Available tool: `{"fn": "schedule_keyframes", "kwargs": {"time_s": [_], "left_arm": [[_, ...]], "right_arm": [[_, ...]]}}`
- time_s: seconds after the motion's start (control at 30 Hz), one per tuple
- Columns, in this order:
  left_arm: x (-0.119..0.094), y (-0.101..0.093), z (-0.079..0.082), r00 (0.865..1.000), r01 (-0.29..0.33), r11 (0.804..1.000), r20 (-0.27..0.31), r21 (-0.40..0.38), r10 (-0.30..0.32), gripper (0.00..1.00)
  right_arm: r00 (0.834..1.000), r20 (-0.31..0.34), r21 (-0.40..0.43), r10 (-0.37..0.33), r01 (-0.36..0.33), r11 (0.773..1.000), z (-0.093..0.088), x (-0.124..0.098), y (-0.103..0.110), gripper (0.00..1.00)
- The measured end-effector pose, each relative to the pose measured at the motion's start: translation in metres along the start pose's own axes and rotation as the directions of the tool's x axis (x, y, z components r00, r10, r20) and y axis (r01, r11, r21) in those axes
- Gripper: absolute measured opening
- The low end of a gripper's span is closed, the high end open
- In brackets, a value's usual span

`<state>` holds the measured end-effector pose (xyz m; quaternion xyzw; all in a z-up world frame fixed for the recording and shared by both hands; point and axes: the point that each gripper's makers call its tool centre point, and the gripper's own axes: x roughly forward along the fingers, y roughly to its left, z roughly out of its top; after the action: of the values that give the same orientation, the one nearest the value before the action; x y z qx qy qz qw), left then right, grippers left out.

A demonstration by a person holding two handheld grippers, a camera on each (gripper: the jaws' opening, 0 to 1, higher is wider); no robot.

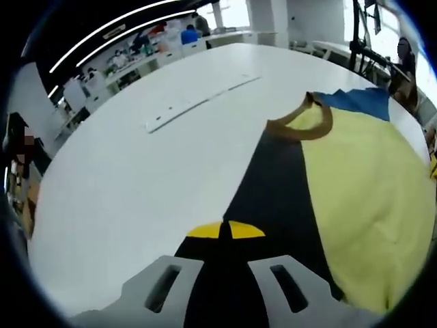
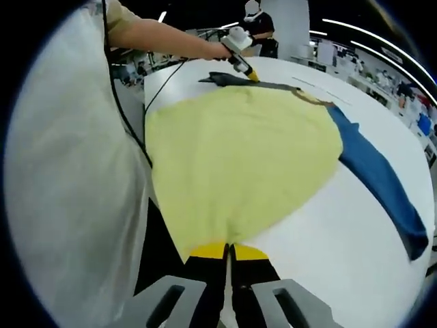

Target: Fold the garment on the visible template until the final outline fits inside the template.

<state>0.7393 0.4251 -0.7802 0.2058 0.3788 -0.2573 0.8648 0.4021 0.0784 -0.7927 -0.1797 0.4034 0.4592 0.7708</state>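
A yellow garment (image 2: 239, 150) with a brown collar (image 1: 300, 126), one blue sleeve (image 2: 375, 178) and one black sleeve (image 1: 273, 198) lies spread on the white table (image 1: 136, 178). In the left gripper view my left gripper (image 1: 225, 230) is shut, with the black sleeve running out from between its yellow tips. It also appears in the right gripper view as the left gripper (image 2: 244, 65), at the garment's far end by the dark sleeve (image 2: 229, 80). My right gripper (image 2: 229, 251) is shut on the yellow hem at the near edge.
A long white strip (image 1: 198, 102) lies on the table beyond the garment. The person's arm (image 2: 164, 41) and white clothing (image 2: 75, 191) fill the left of the right gripper view. Desks and people stand around the room's edges.
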Motion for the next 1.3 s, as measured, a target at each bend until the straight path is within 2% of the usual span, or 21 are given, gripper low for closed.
{"fn": "schedule_keyframes", "kwargs": {"time_s": [0.33, 0.6, 0.67, 0.8, 0.97, 1.17, 1.3], "left_arm": [[0.005, 0.005, 0.005, 1.0, 0.009, 0.999, -0.01, 0.041, -0.008, 0.0], [-0.001, -0.001, 0.001, 1.0, 0.012, 0.997, -0.016, 0.074, -0.011, 0.0], [-0.007, 0.0, 0.003, 1.0, 0.008, 0.998, 0.004, 0.07, -0.009, 0.0], [-0.022, 0.006, 0.012, 0.997, -0.005, 1.0, 0.082, 0.019, 0.003, 0.04], [-0.042, 0.015, 0.01, 0.991, -0.031, 0.999, 0.126, -0.034, 0.035, 0.1], [-0.07, 0.013, 0.009, 0.974, -0.035, 0.992, 0.217, -0.123, 0.061, 0.13], [-0.087, 0.006, 0.005, 0.964, -0.022, 0.982, 0.258, -0.186, 0.071, 0.15]], "right_arm": [[1.0, -0.008, -0.002, 0.0, 0.0, 1.0, -0.001, -0.001, 0.0, 0.0], [1.0, -0.002, 0.003, -0.001, 0.001, 1.0, 0.0, -0.001, 0.0, 0.0], [1.0, 0.008, 0.018, 0.006, -0.006, 1.0, 0.002, -0.001, 0.0, 0.0], [0.998, 0.058, 0.061, 0.025, -0.028, 0.998, 0.009, -0.004, 0.001, 0.0], [0.993, 0.113, 0.106, 0.017, -0.029, 0.994, 0.018, -0.01, -0.004, 0.04], [0.978, 0.207, 0.19, -0.03, -0.01, 0.982, 0.032, -0.022, -0.018, 0.05], [0.966, 0.248, 0.249, -0.073, 0.009, 0.968, 0.037, -0.027, -0.03, 0.06]]}}
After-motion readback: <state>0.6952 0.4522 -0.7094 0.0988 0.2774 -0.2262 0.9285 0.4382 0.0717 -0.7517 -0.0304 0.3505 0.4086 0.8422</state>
